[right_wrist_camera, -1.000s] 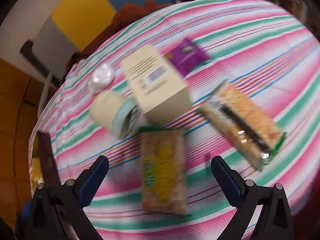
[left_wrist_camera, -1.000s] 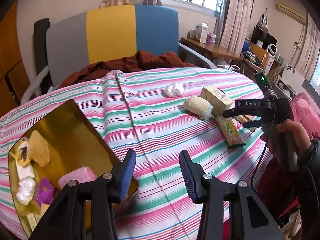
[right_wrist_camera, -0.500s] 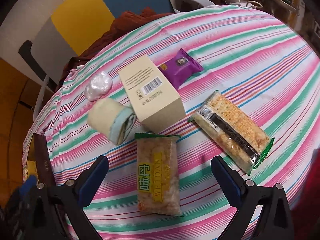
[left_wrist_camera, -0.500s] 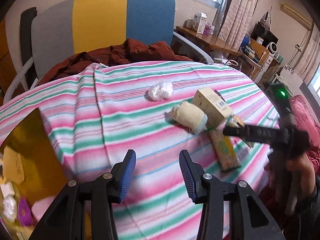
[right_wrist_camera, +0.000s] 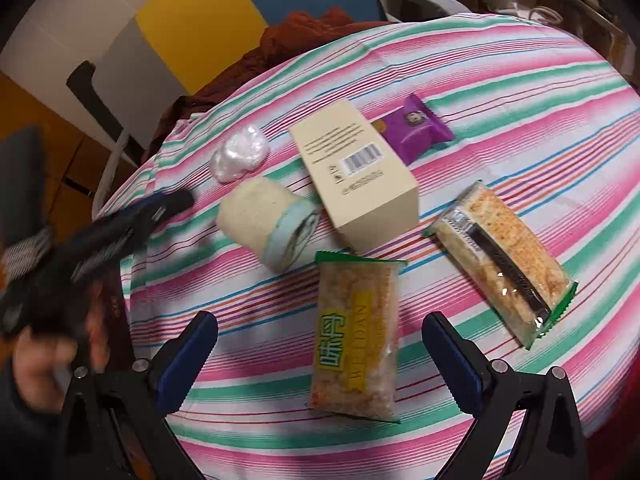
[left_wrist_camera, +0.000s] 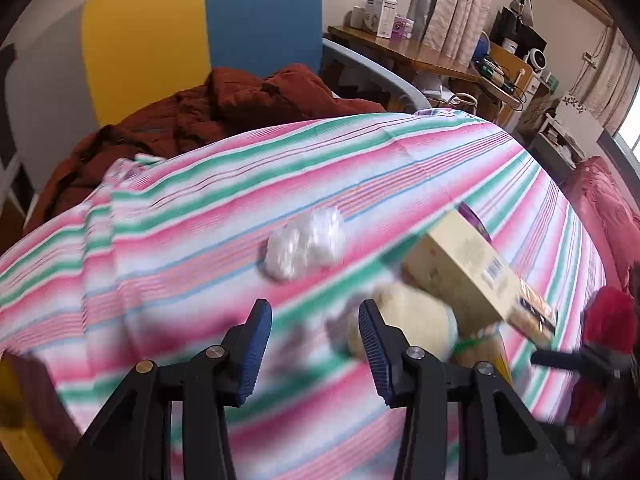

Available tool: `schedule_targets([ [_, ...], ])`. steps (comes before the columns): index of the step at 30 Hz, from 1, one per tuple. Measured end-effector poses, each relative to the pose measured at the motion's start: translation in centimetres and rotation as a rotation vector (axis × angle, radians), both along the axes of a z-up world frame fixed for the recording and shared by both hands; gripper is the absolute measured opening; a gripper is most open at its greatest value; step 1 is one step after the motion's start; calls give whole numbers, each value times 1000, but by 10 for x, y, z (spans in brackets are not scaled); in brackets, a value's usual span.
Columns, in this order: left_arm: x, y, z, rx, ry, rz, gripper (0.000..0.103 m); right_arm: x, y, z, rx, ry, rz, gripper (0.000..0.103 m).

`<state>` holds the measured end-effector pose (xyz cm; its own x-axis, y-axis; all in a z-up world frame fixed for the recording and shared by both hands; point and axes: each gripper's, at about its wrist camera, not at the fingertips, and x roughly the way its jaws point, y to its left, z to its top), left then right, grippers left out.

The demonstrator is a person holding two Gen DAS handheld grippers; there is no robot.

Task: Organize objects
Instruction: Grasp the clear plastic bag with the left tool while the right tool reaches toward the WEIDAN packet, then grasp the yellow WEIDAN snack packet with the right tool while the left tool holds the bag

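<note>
On the striped tablecloth [right_wrist_camera: 500,92] lie a white plastic wad [right_wrist_camera: 240,152], a cream roll [right_wrist_camera: 268,220], a beige box [right_wrist_camera: 356,176], a purple packet [right_wrist_camera: 416,128], a cracker pack [right_wrist_camera: 504,256] and a yellow-labelled snack bar [right_wrist_camera: 356,336]. My right gripper [right_wrist_camera: 320,360] is open, its fingers either side of the snack bar's near end. My left gripper [left_wrist_camera: 316,344] is open and empty, just short of the wad [left_wrist_camera: 304,248], with the roll [left_wrist_camera: 404,328] by its right finger. The box [left_wrist_camera: 464,268] lies beyond. The left gripper [right_wrist_camera: 160,208] shows blurred in the right wrist view.
A chair [left_wrist_camera: 160,40] with a grey, yellow and blue back holds a rust-brown garment [left_wrist_camera: 224,108] behind the table. The gold tray's edge [left_wrist_camera: 16,440] is at the lower left. A wooden desk [left_wrist_camera: 420,52] and a pink cushion [left_wrist_camera: 608,208] stand to the right.
My left gripper has swung right, away from the gold tray, and closed in on the white wad and roll. My right gripper has drawn back slightly, staying open over the snack bar.
</note>
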<state>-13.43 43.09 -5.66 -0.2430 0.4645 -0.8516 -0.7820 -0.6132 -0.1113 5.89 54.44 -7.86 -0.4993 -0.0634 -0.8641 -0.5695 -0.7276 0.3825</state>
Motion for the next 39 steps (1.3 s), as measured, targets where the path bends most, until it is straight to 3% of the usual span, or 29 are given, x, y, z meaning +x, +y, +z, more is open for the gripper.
schedule_targets([
  [5,-24,29,-9,-2,-9,-32,47,-1,-1,-3,-30,3,16,103],
  [12,-41,66,-34,-70,66,-121,48,-2,0,-7,-49,-6,19,103],
  [15,-51,70,-50,-92,30,-111,48,-2,1,-9,-52,-18,14,103],
  [21,-43,62,-51,-78,99,-102,45,-4,3,-15,-47,-55,4,103],
  [33,-32,12,-48,-84,25,47,42,-13,6,-32,-4,-163,7,103],
  [39,-19,-16,-46,-91,-3,117,36,-24,-6,-38,100,-231,70,103],
])
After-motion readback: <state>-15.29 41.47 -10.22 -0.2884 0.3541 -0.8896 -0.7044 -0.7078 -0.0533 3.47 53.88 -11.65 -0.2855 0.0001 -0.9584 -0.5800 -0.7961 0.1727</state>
